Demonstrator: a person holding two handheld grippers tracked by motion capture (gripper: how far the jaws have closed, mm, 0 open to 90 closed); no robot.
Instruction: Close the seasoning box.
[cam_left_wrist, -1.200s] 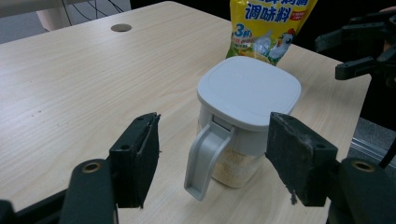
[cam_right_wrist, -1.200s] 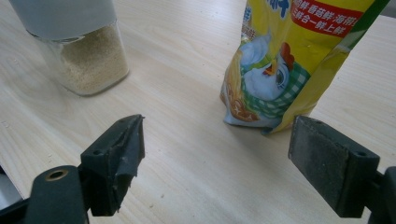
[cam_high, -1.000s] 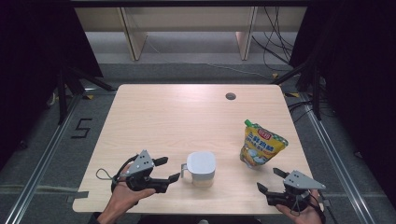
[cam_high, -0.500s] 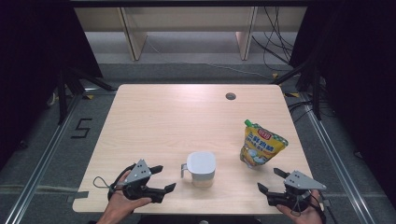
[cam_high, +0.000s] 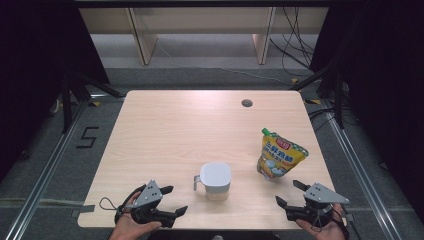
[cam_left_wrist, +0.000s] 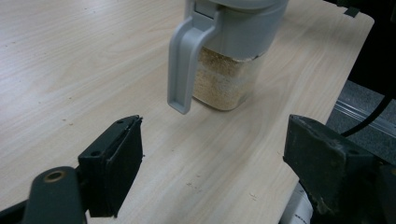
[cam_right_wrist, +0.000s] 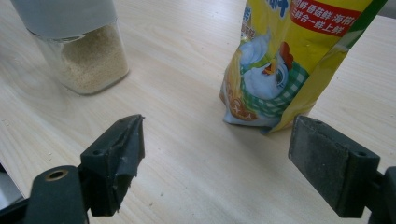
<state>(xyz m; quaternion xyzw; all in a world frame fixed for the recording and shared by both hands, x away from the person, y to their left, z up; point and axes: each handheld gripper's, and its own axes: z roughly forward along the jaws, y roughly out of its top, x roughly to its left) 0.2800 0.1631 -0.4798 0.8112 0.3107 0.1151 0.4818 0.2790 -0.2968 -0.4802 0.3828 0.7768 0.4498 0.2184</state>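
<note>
Forearms are being cut off by the bottom edge of the high view, so just the hands and their tools are showing, and the jar (cam_high: 215, 180) is losing its lid past the top edge in both gripper views. Print on the pouch (cam_high: 279, 158) is too small to read from above. Left of the jar, near the front edge of the table (cam_high: 165, 125), the left gripper (cam_high: 175, 200) is lying low in a cupped hand, pointing toward the jar's handle (cam_left_wrist: 185, 65); its jaws have just been opening and are standing wide with nothing between them. Right of the jar and just in front of the pouch, the right gripper (cam_high: 290, 193) is resting in the other hand, jaws also spread and gripping nothing. The jar is sitting at the table's front centre, a clear squarish body full of pale grainy powder under a grey plastic lid with a curved grey handle. The pouch is standing upright, glossy yellow film with a green spout. Pale wood grain is covering the table.
</note>
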